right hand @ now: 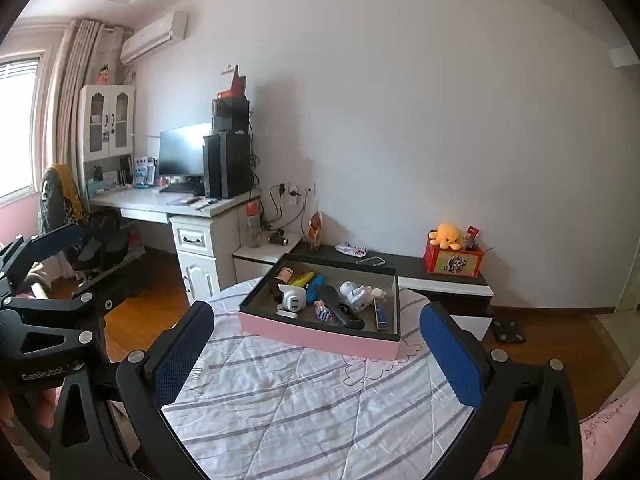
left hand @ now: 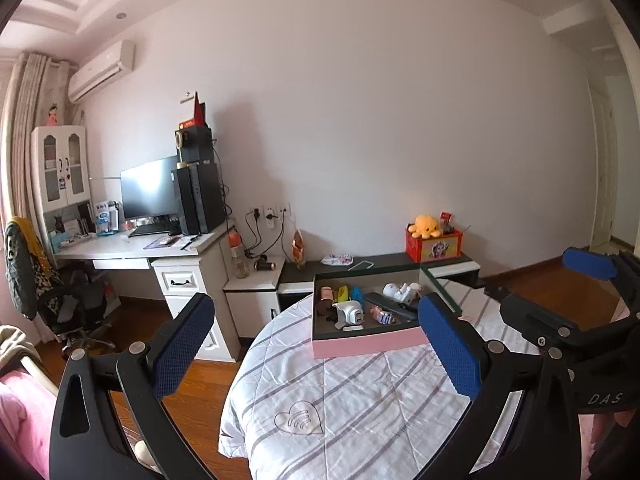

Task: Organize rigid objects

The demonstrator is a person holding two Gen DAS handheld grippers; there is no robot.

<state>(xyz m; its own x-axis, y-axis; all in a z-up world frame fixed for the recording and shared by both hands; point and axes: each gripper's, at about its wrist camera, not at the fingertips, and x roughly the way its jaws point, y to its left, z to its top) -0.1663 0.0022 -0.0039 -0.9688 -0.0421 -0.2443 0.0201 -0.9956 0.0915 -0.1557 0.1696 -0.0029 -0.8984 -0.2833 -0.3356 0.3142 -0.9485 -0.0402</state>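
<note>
A shallow pink box (left hand: 368, 345) (right hand: 320, 336) with a dark inside lies at the far end of the striped quilt. In it lie a white charger (left hand: 349, 315) (right hand: 291, 298), a black remote (right hand: 339, 307), a white toy figure (left hand: 398, 291) (right hand: 358, 293), blue and yellow pieces and several other small things. My left gripper (left hand: 316, 350) hangs open above the quilt, short of the box, nothing between its blue pads. My right gripper (right hand: 316, 354) is open too, empty, also short of the box. Each gripper shows at the edge of the other's view.
The bed's quilt (right hand: 304, 408) fills the foreground, wooden floor around it. A low black-and-white cabinet (right hand: 440, 280) behind the box carries a red box with a yellow plush (right hand: 448, 236). At left stand a desk with monitor (left hand: 149, 190) and an office chair (left hand: 72, 304).
</note>
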